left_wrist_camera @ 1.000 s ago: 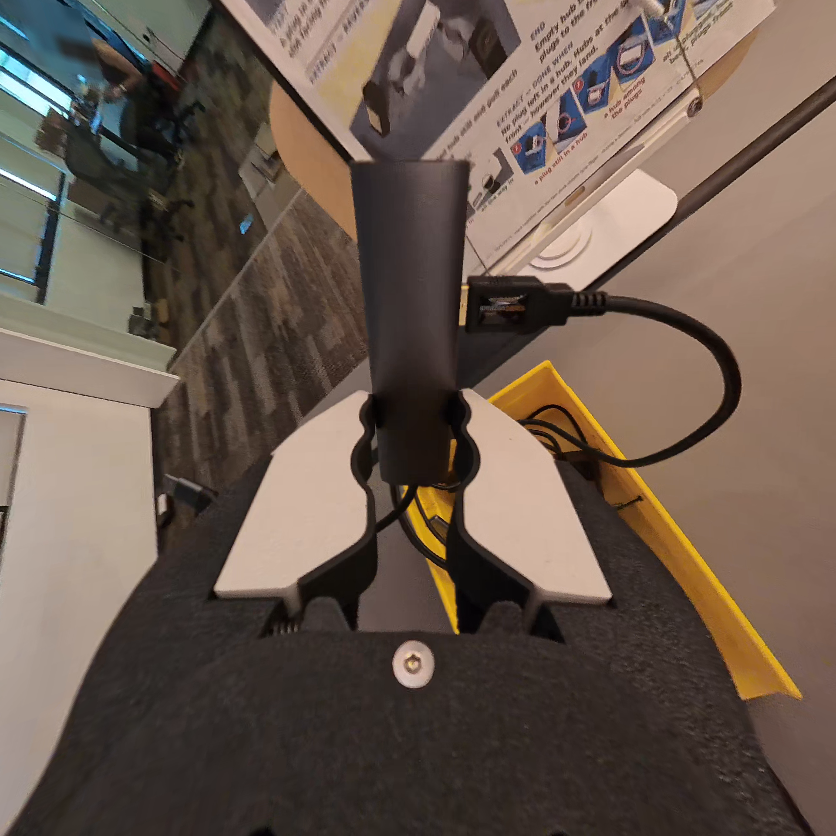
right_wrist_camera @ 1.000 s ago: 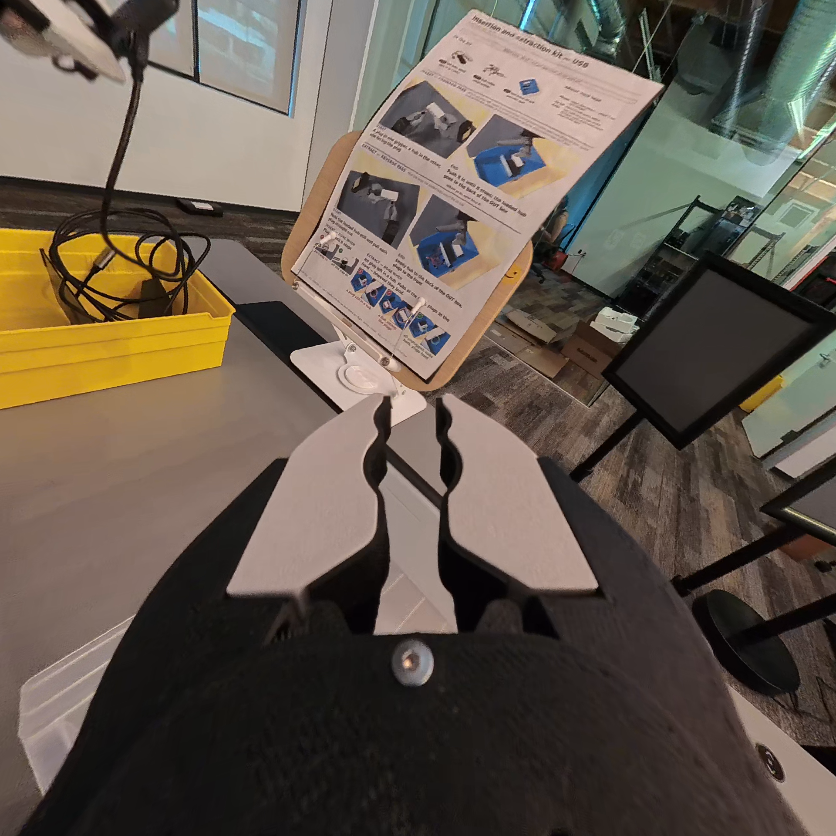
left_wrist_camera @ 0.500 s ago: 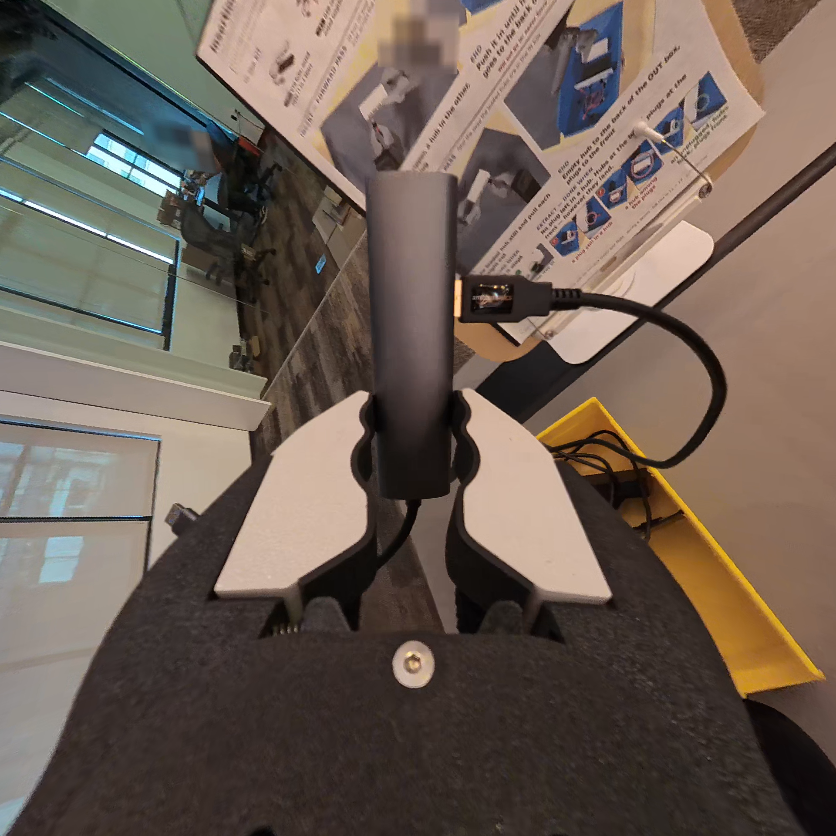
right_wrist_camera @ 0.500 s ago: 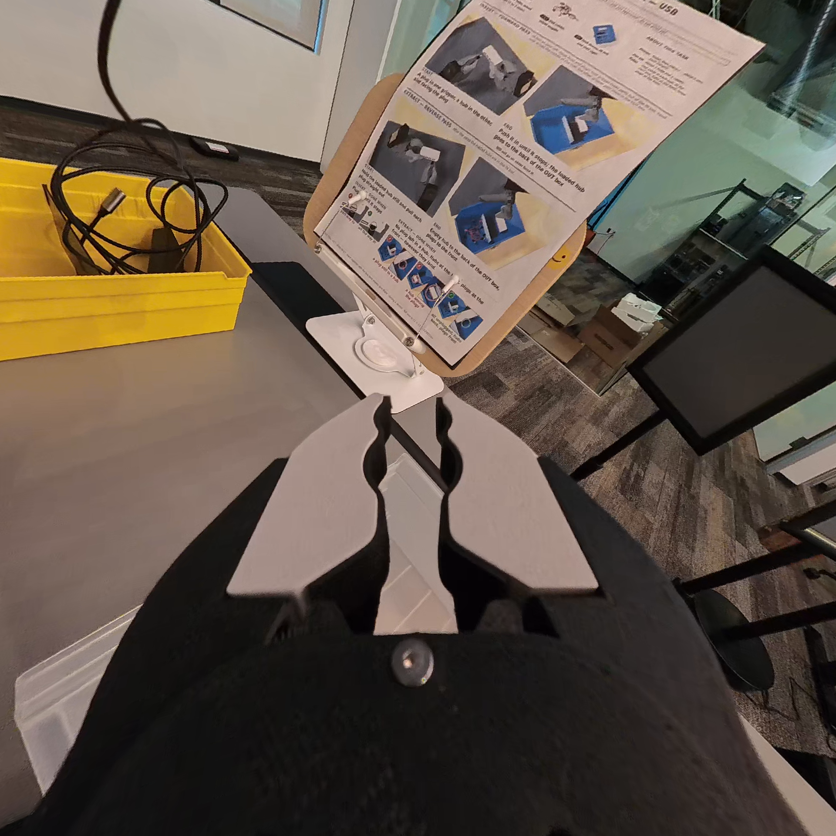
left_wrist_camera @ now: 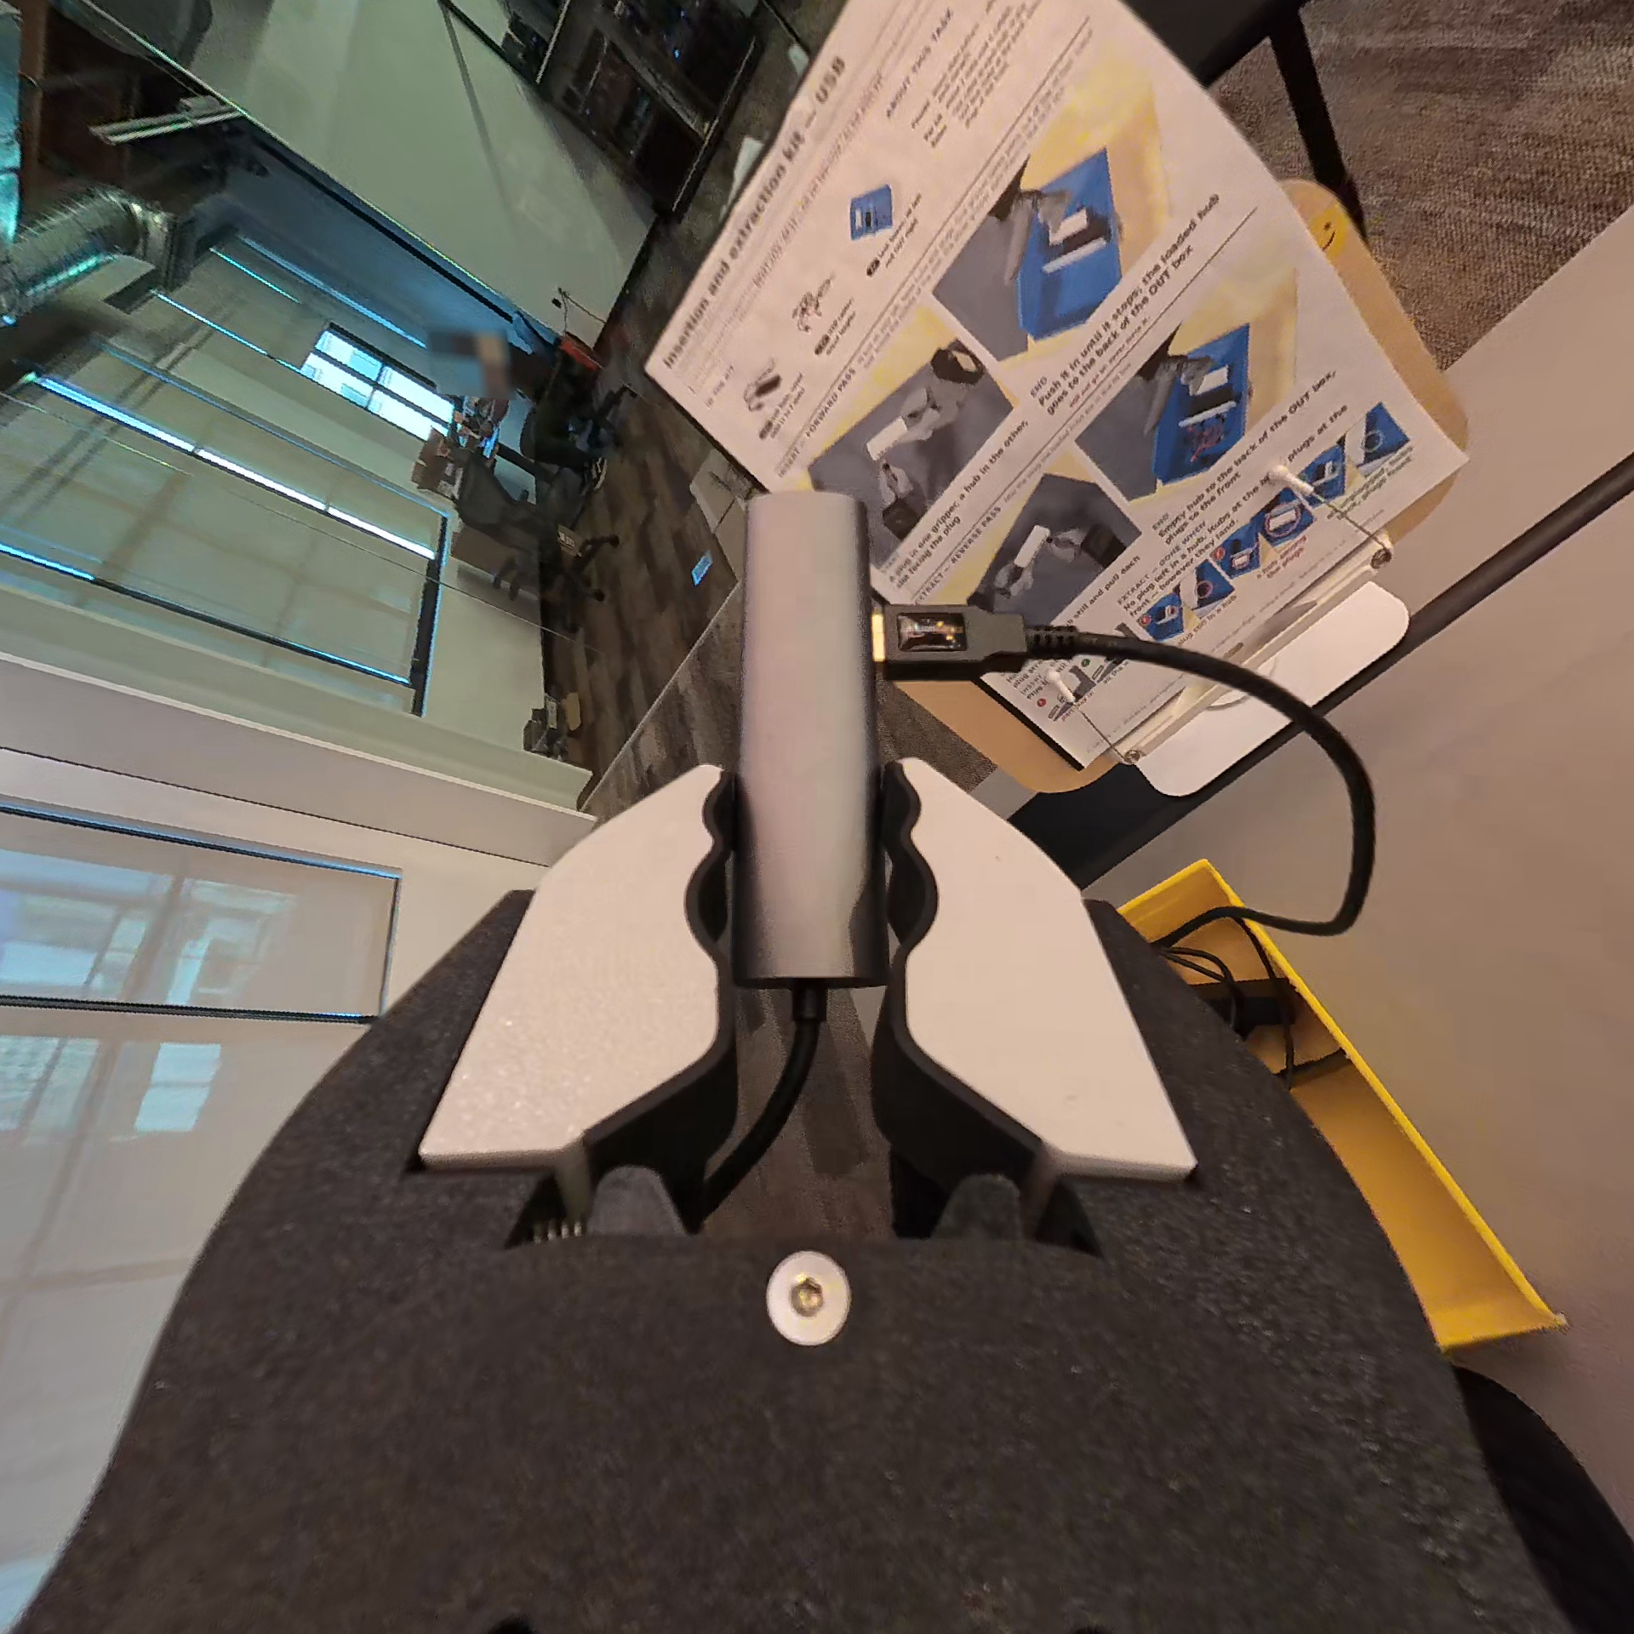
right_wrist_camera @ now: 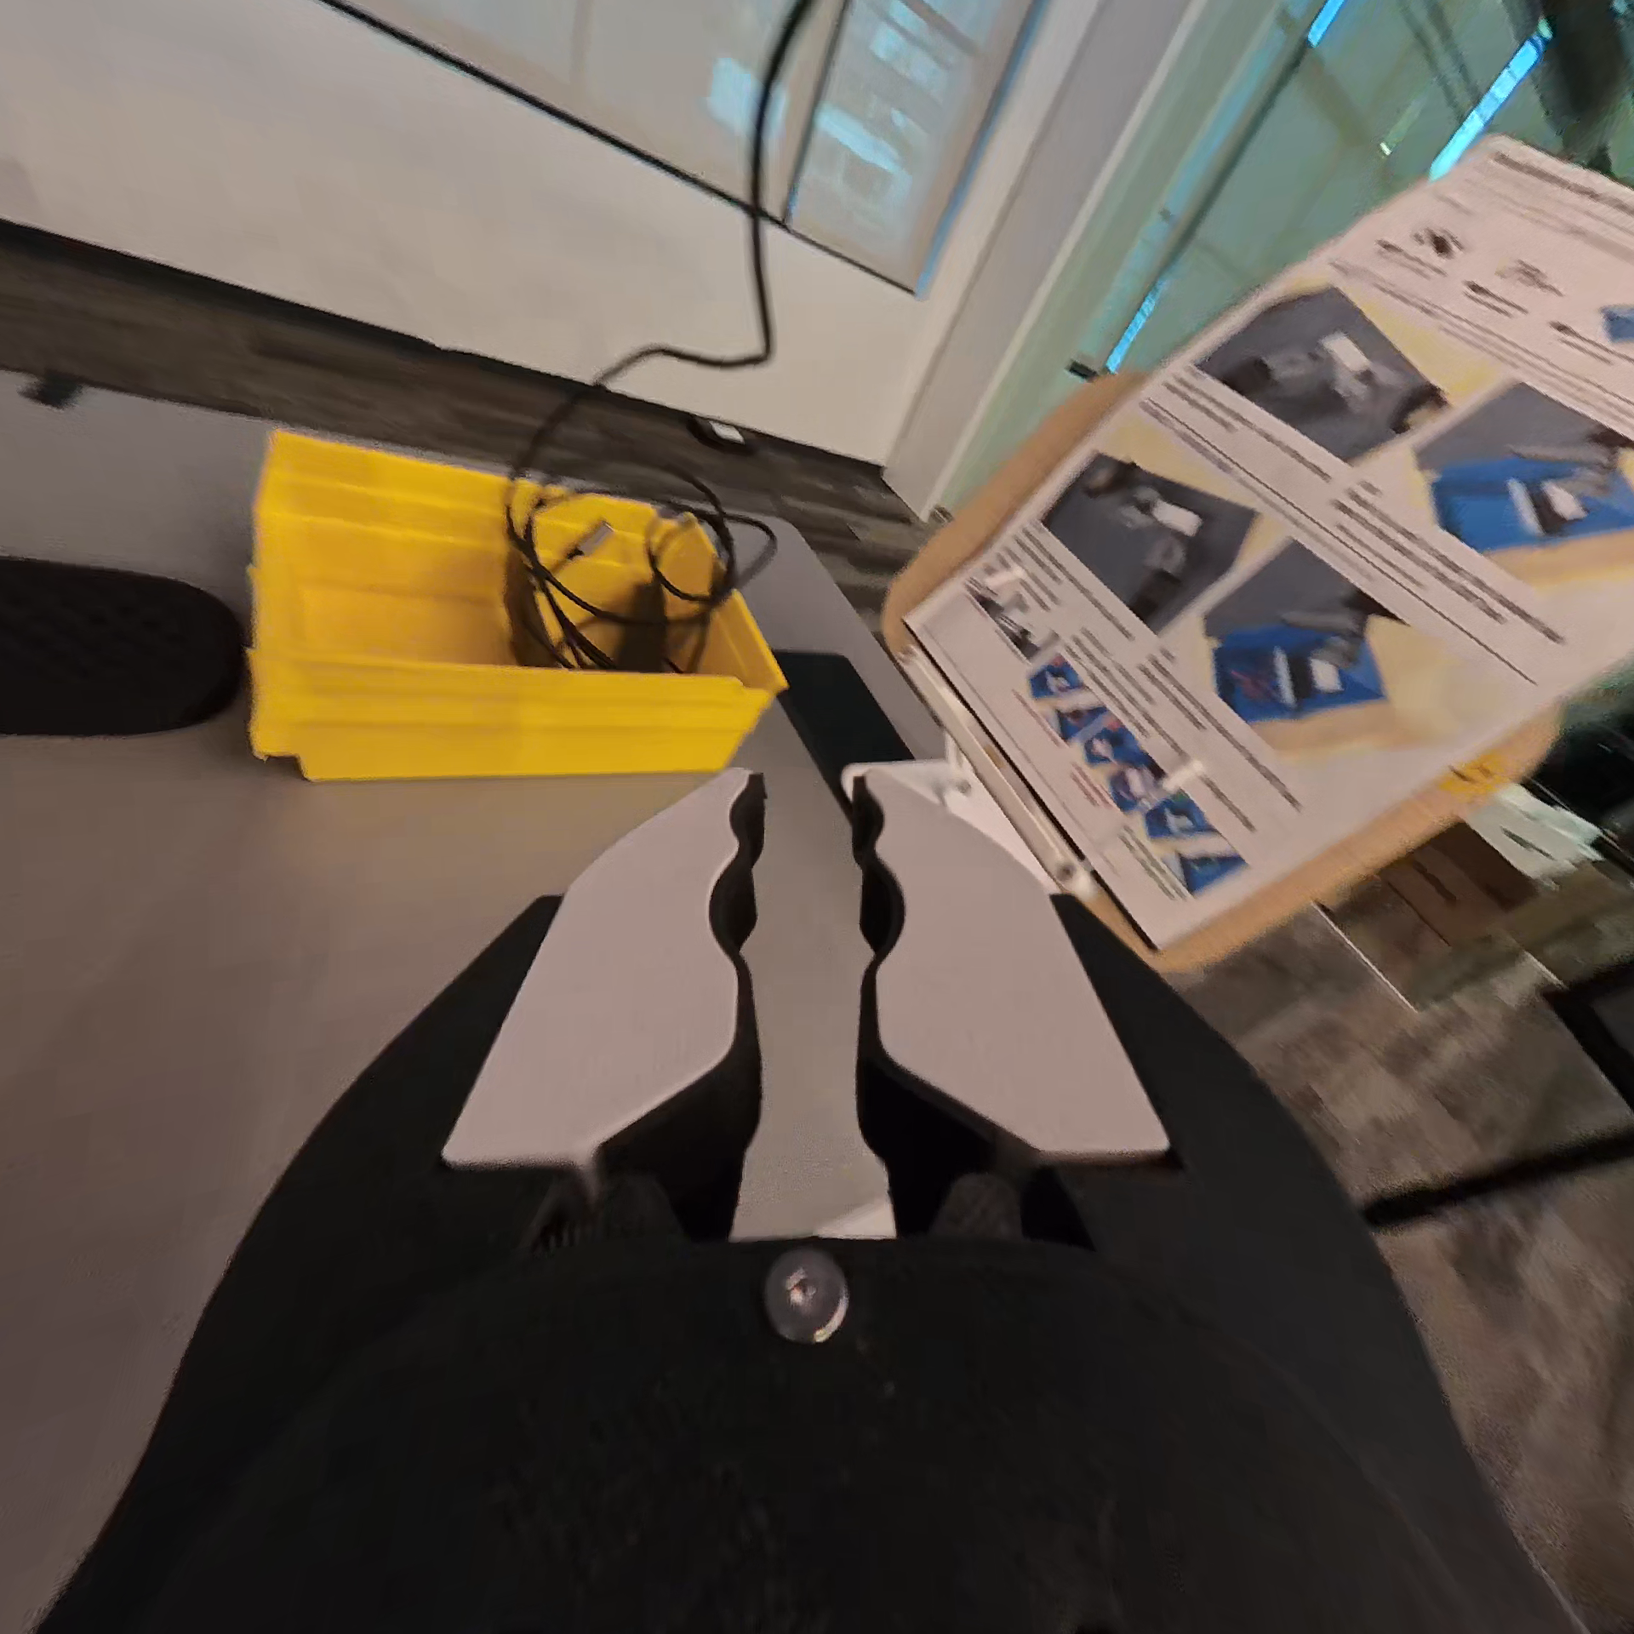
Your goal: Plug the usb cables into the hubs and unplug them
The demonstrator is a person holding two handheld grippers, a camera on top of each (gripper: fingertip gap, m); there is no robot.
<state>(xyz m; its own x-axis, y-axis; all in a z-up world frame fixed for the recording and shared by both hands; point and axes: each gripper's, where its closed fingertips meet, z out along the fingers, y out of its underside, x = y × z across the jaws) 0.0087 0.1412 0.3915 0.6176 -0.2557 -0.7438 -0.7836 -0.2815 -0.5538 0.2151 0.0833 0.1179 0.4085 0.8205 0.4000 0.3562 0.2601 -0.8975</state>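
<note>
My left gripper [left_wrist_camera: 806,782] is shut on a dark grey USB hub [left_wrist_camera: 800,707], which stands up between the fingers. A black USB plug [left_wrist_camera: 950,638] sits in the hub's right side. Its cable [left_wrist_camera: 1344,796] loops down into the yellow bin [left_wrist_camera: 1379,1149]. The hub's own lead hangs down between the fingers. My right gripper [right_wrist_camera: 809,787] is empty with a narrow gap between the fingers, above the grey table [right_wrist_camera: 221,928]. In the right wrist view the yellow bin [right_wrist_camera: 495,716] holds a coil of black cables [right_wrist_camera: 610,584], and one cable [right_wrist_camera: 760,221] rises out of frame.
An instruction sheet on a wooden stand [right_wrist_camera: 1282,619] stands at the table's far edge, right of the bin; it also shows in the left wrist view [left_wrist_camera: 1061,398]. A black padded object [right_wrist_camera: 97,650] lies left of the bin. Carpeted floor lies beyond the table edge. Some 35 centimetres of space lies between my two pairs of fingers.
My left gripper has tilted and lifted with the hub, the plug still in it. My right gripper has swung left, so the yellow bin now sits ahead of it; its view is blurred.
</note>
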